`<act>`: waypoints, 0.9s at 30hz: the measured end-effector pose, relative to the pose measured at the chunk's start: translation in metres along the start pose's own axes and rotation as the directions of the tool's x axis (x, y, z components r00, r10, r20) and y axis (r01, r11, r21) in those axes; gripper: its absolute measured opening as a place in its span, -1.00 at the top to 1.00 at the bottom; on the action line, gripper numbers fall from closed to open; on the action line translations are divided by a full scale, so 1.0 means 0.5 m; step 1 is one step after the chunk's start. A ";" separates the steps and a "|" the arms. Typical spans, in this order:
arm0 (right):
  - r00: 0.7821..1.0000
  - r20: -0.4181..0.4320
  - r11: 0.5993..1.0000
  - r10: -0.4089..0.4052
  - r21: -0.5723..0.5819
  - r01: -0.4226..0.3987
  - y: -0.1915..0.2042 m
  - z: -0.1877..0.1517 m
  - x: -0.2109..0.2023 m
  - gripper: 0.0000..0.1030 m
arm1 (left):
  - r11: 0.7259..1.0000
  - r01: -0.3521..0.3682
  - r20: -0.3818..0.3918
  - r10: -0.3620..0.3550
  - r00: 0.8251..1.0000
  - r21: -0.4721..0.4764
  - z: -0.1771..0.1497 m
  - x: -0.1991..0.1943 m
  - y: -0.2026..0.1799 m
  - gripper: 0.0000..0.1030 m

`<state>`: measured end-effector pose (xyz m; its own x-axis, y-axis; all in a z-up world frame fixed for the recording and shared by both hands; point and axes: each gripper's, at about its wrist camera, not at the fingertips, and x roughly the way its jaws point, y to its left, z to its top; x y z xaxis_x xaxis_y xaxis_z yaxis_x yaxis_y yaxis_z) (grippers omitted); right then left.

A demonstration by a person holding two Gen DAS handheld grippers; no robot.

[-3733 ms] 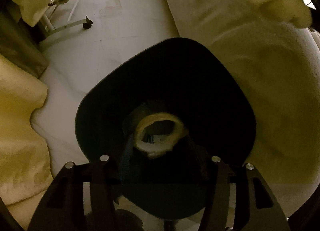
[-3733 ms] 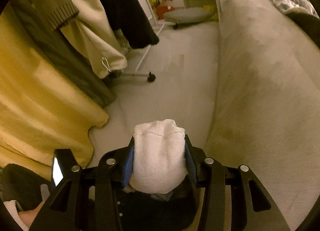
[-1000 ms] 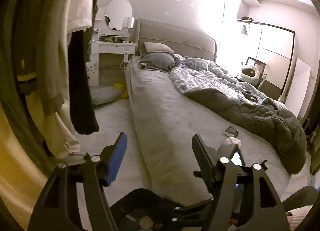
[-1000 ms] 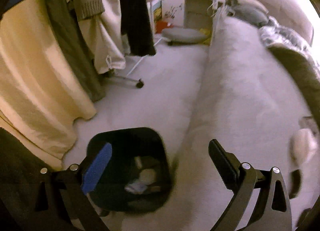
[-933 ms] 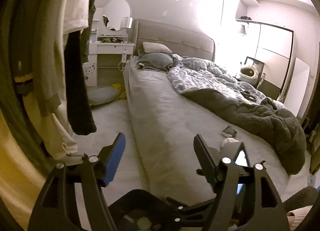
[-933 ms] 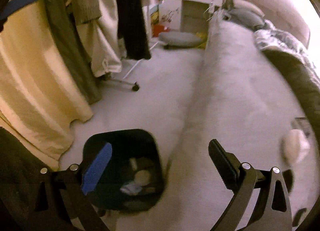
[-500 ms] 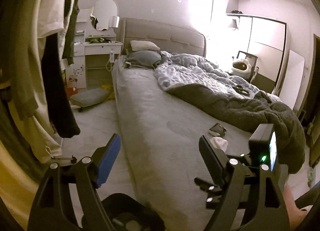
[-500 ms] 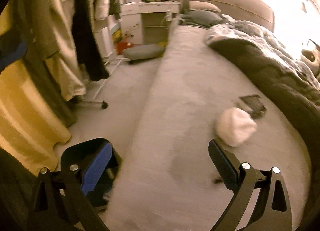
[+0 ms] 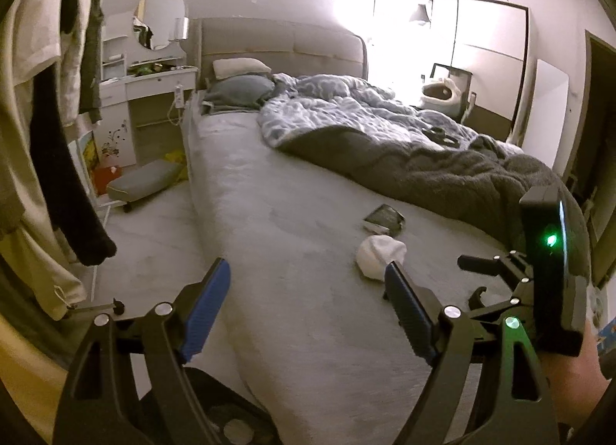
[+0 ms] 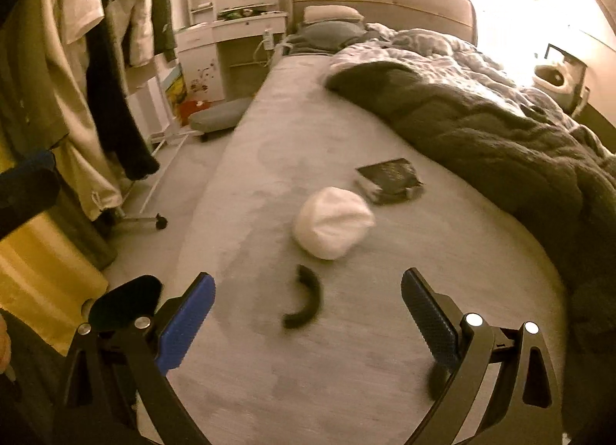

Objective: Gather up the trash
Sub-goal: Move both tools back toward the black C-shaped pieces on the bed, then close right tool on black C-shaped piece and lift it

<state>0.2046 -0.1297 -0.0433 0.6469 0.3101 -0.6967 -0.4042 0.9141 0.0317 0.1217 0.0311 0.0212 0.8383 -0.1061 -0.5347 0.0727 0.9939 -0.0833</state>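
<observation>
A white crumpled wad (image 10: 333, 227) lies on the grey bed sheet (image 10: 346, 368), also seen in the left wrist view (image 9: 379, 256). A dark flat packet (image 10: 390, 179) lies just behind it, and it shows in the left wrist view too (image 9: 384, 218). A small curved black piece (image 10: 304, 302) lies in front of the wad. My right gripper (image 10: 308, 321) is open and empty, hovering above the bed short of the black piece. My left gripper (image 9: 308, 306) is open and empty over the bed's edge. The black trash bin (image 10: 123, 304) stands on the floor at lower left; its rim shows in the left wrist view (image 9: 231, 418).
A dark fleece blanket (image 10: 500, 136) and a grey quilt cover the bed's right side. Hanging clothes on a wheeled rack (image 10: 115, 98) and a yellow curtain (image 10: 38, 260) line the left. A grey floor cushion (image 10: 217, 117) and a white dresser (image 10: 227, 40) stand at the far end.
Both grippers let go of their loads, left the bin, opened and swung up and right toward the bed. The right gripper has moved closer to the white wad.
</observation>
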 end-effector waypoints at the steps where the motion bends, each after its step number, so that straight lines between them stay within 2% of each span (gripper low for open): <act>1: 1.000 -0.001 1.000 -0.010 0.008 0.010 -0.013 -0.004 -0.001 -0.90 | 1.000 0.003 -0.006 -0.003 1.000 0.002 -0.001 0.007 -0.007 -0.64; 10: 0.997 -0.015 0.996 -0.070 0.054 0.071 -0.096 -0.044 -0.012 -0.90 | 0.998 0.050 -0.068 -0.052 0.996 -0.026 -0.012 0.065 -0.053 -0.64; 21: 0.990 -0.029 0.983 -0.141 0.117 0.144 -0.190 -0.099 -0.008 -0.90 | 0.997 0.058 -0.121 -0.052 0.991 0.051 -0.033 0.122 -0.133 -0.64; 27: 0.993 -0.045 0.983 -0.106 0.144 0.111 -0.223 -0.120 0.000 -0.89 | 0.993 0.076 -0.149 -0.062 0.987 0.088 -0.045 0.148 -0.174 -0.64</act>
<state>0.2111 -0.2472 -0.0898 0.6558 0.1997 -0.7280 -0.2324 0.9709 0.0570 0.1654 -0.0640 -0.0299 0.7421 -0.1714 -0.6480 0.1838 0.9817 -0.0492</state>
